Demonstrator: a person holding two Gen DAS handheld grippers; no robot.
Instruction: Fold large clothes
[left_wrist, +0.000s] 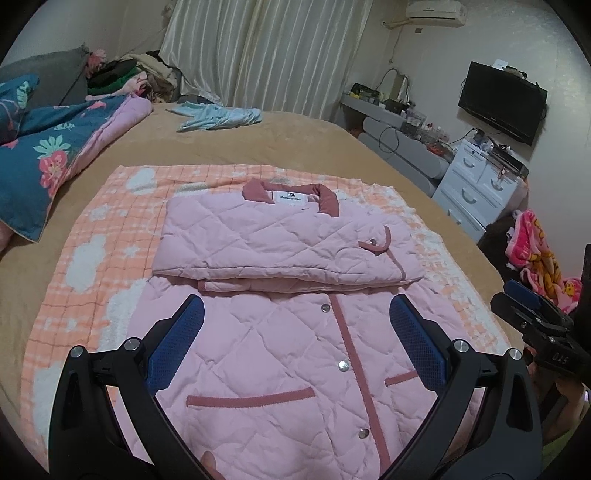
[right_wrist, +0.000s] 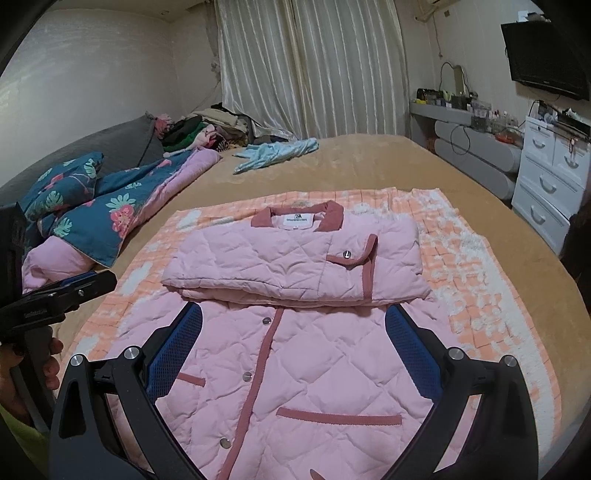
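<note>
A pink quilted jacket (left_wrist: 280, 236) (right_wrist: 295, 258) with dusty-rose trim and snap buttons lies on an orange-and-white checked blanket (left_wrist: 92, 236) (right_wrist: 480, 266). Its sleeves are folded across the chest, forming a thick band below the collar, and its lower front spreads toward me. My left gripper (left_wrist: 295, 332) hovers open above the lower front, nothing between its blue pads. My right gripper (right_wrist: 293, 339) also hangs open over the lower front, holding nothing. In the left wrist view the right gripper (left_wrist: 532, 306) shows at the right edge, and in the right wrist view the left gripper's finger (right_wrist: 85, 284) shows at the left edge.
The blanket lies on a tan bed (left_wrist: 295, 140). A floral quilt (left_wrist: 48, 151) is bunched at the left, a light blue garment (left_wrist: 218, 118) lies further back, and clothes are piled near the curtains. White drawers (left_wrist: 476, 184) and a grey shelf stand right of the bed.
</note>
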